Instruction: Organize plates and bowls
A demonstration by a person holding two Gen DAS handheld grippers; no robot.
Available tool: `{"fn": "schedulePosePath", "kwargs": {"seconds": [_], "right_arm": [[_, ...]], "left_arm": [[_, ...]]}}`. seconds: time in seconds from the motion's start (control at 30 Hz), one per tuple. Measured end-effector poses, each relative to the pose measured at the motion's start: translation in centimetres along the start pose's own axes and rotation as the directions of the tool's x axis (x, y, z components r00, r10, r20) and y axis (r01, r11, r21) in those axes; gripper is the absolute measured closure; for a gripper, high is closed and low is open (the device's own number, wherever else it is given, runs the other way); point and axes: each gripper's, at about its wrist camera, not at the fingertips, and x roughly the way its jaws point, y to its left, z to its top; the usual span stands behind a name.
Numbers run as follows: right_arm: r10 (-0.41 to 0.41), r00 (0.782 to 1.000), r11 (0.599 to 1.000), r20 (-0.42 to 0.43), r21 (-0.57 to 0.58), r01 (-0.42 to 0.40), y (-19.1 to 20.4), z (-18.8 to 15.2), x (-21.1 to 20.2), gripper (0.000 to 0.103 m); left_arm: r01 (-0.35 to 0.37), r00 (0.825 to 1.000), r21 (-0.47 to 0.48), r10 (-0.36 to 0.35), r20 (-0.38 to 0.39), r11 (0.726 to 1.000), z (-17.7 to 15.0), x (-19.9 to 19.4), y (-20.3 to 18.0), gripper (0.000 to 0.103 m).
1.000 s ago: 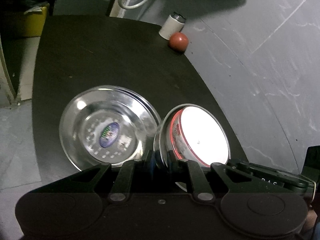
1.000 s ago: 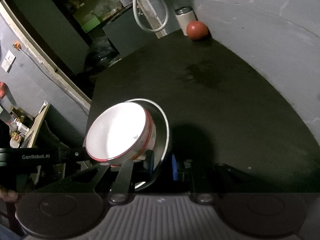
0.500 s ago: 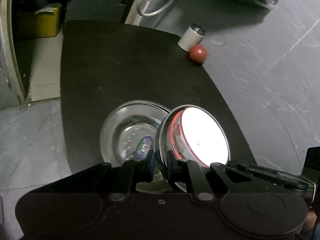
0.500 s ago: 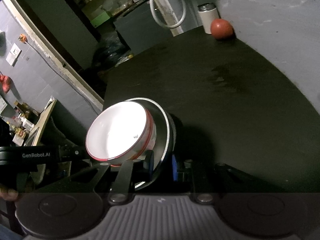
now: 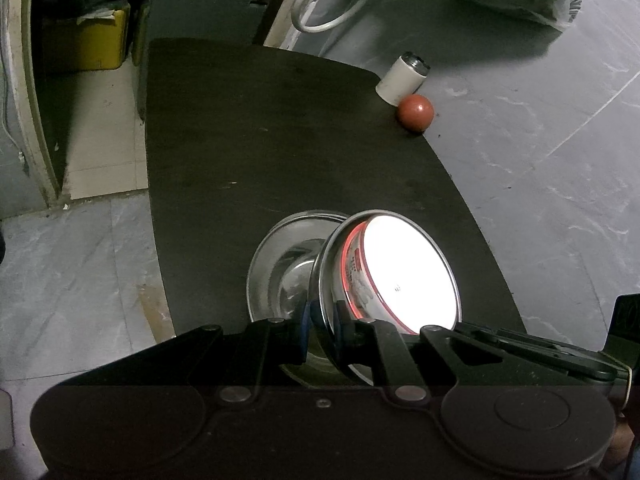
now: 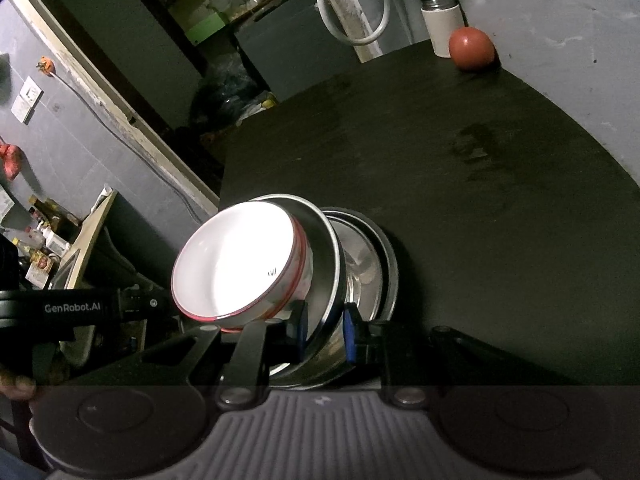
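Grippers both clamp the tilted steel plate's rim: left gripper (image 5: 322, 330), right gripper (image 6: 324, 330). Steel plate (image 6: 326, 248) now overlaps the steel bowl (image 5: 280, 276) on the black table (image 5: 260, 140), nearer than before. "GenRobot.AI" is legible on the left unit. White red-rimmed bowl (image 6: 236, 264) sits empty in the plate. Far edge: white canister (image 5: 402, 80), red ball (image 5: 416, 112).

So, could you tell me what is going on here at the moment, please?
A person holding two grippers is stacking dishes on a dark table. Both the left gripper and the right gripper pinch opposite rim edges of a steel bowl, which carries a white bowl with a red rim inside it. That pair is tilted above a steel plate lying on the table. A tomato and a white container sit at the far edge.
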Motion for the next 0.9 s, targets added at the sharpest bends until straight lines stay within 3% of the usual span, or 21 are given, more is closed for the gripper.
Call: {"fn": "schedulePosePath", "kwargs": {"seconds": [0.9], "right_arm": [[-0.038,0.999,0.999,-0.019,0.037,0.039,1.0,-0.1,1.3,0.082]], "left_arm": [[0.007,0.999,0.008,-0.006,-0.042,1.000,1.2,1.7,0.7,0.092]]}}
